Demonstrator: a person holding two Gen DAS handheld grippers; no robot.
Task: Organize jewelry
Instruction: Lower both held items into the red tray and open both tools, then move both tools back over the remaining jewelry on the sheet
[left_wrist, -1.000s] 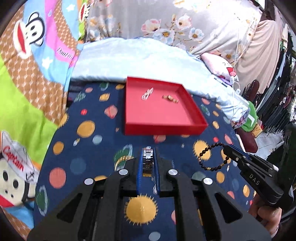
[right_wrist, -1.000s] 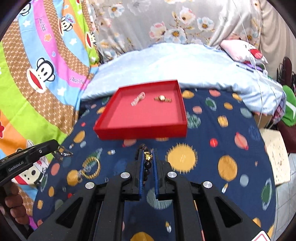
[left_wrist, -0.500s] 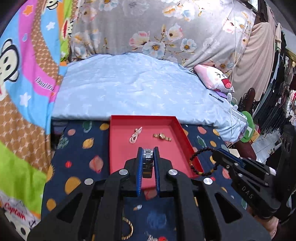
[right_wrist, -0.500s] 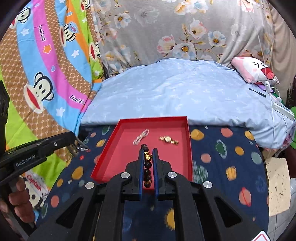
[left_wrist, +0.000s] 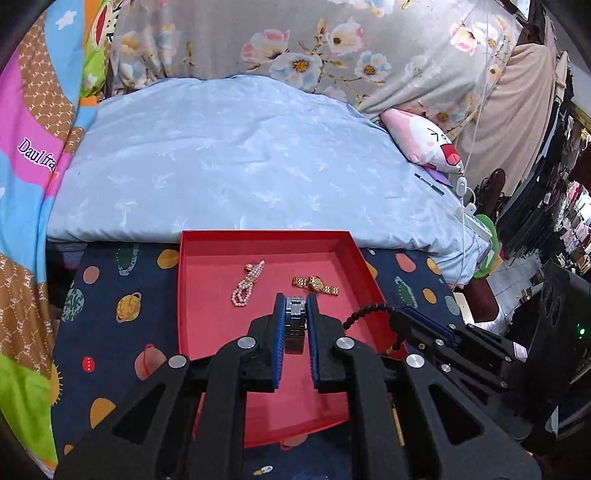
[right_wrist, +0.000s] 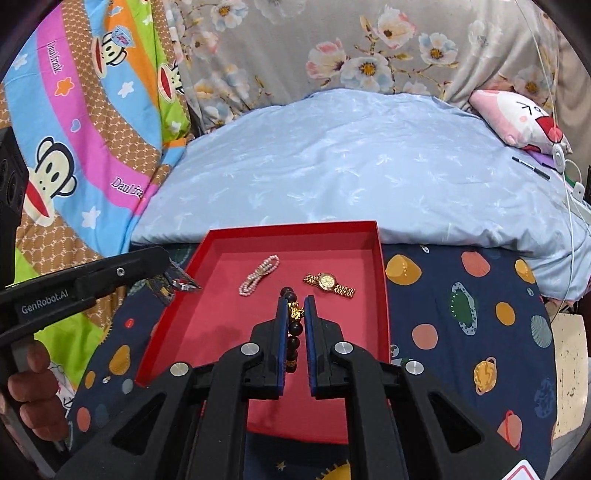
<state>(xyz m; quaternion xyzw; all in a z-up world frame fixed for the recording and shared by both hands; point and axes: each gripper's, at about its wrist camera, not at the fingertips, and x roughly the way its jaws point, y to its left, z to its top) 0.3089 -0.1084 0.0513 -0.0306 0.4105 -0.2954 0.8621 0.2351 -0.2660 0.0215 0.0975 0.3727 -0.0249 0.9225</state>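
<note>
A red tray (left_wrist: 258, 236) (right_wrist: 295, 227) lies on the navy planet-print cloth. In it lie a pearl bracelet (left_wrist: 248, 282) (right_wrist: 258, 279) and a gold watch (left_wrist: 316, 285) (right_wrist: 329, 283). My left gripper (left_wrist: 295, 301) is shut on a silver metal watch (left_wrist: 296, 321) and holds it above the tray's middle; it also shows at the tray's left edge in the right wrist view (right_wrist: 173, 273). My right gripper (right_wrist: 295, 302) is shut on a dark bead bracelet (right_wrist: 293, 332) with a gold charm, above the tray; the bracelet also hangs over the tray's right rim in the left wrist view (left_wrist: 365, 312).
A light blue quilt (left_wrist: 240, 158) rises just behind the tray. A pink plush pillow (left_wrist: 424, 140) lies at the back right. Colourful cartoon sheets (right_wrist: 74, 110) hang on the left. Floral fabric (right_wrist: 369, 48) covers the back.
Both grippers have moved forward from the cloth to above the tray, each carrying its piece. The tray now fills the near view.
</note>
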